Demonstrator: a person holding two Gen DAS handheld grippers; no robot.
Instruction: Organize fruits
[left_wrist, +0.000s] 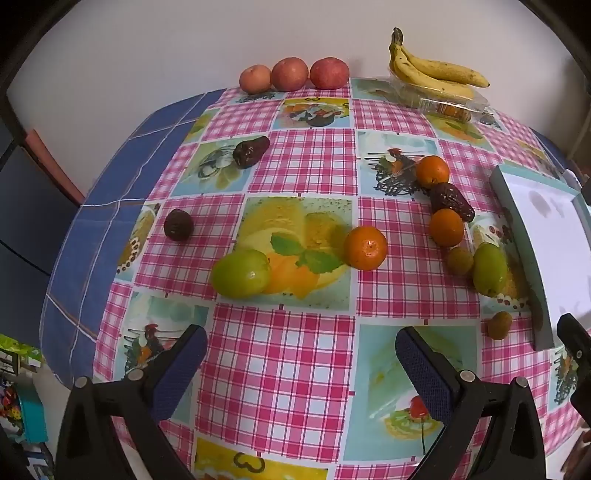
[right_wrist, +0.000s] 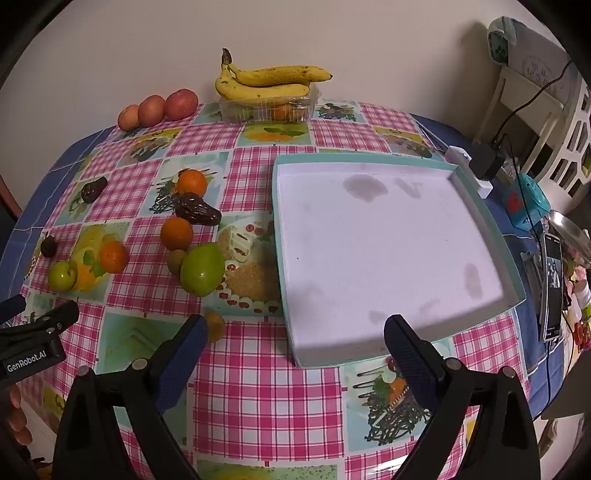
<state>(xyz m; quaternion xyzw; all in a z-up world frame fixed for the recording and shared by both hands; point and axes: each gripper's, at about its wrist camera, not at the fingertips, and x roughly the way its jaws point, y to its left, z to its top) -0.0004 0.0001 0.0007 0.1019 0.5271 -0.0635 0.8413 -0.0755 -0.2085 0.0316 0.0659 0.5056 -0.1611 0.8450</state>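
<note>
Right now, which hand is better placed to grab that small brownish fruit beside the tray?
Probably the right: its open tongs hang just by the small fruit and tray.

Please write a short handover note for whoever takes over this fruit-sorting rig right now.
Left gripper: open, empty, hovering over the tablecloth.
Right gripper: open, empty, at the near edge of the tray.
Fruit: three oranges, two green fruits, three dark fruits and two small brownish fruits lie loose on the cloth, left of the tray. Three apples and bananas on a clear box sit by the wall.
Done: nothing; the tray holds no fruit.
Left: all the sorting.
</note>
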